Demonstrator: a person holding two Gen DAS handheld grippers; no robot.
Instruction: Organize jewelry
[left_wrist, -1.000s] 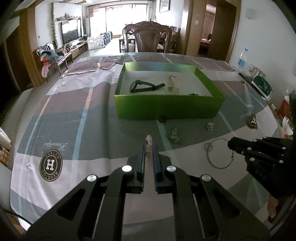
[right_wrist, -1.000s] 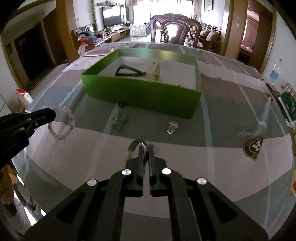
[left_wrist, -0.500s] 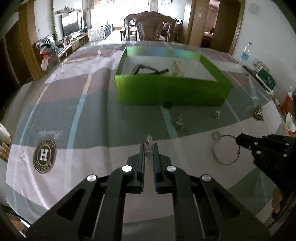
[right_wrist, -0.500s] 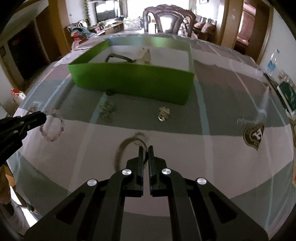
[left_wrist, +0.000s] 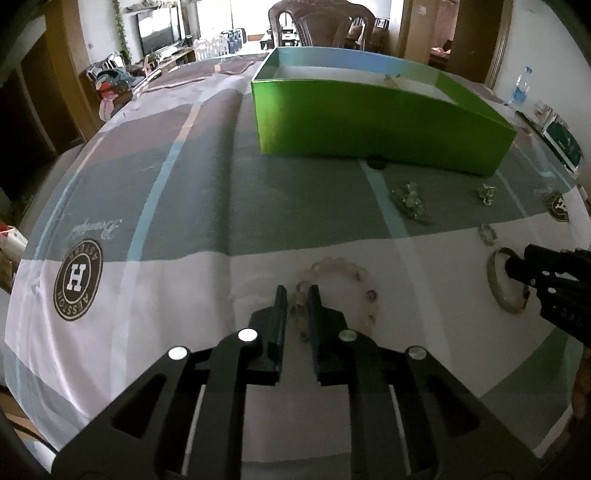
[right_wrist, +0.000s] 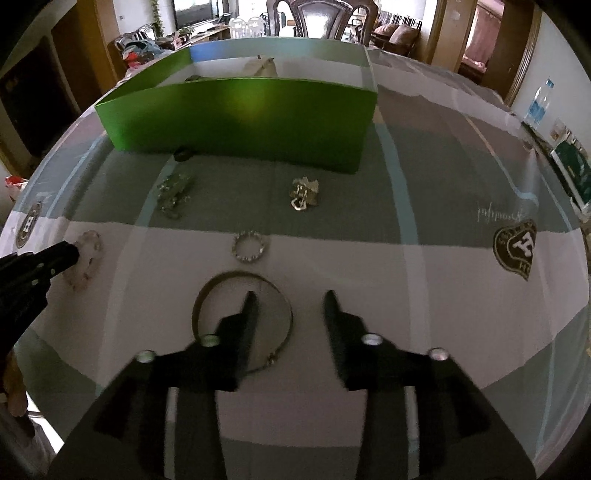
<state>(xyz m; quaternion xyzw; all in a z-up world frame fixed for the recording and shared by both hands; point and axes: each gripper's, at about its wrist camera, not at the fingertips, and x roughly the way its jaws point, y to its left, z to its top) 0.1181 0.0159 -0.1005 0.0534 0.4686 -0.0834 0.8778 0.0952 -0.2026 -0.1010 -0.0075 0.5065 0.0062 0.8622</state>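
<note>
Jewelry's mostly still out on the bench: your left gripper (left_wrist: 296, 301) pinches the pale bead bracelet (left_wrist: 341, 282), right gripper (right_wrist: 289, 304) gapes empty.

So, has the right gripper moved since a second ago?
Yes. The right gripper has dropped toward the tablecloth and opened, letting go of the bangle; the green box looms nearer.

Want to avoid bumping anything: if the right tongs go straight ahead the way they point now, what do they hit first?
Probably the small sparkly ring, lying just beyond the open right tongs and slightly left of centre. Past it comes the silver brooch, then the green box. Depth is uncertain.
</note>
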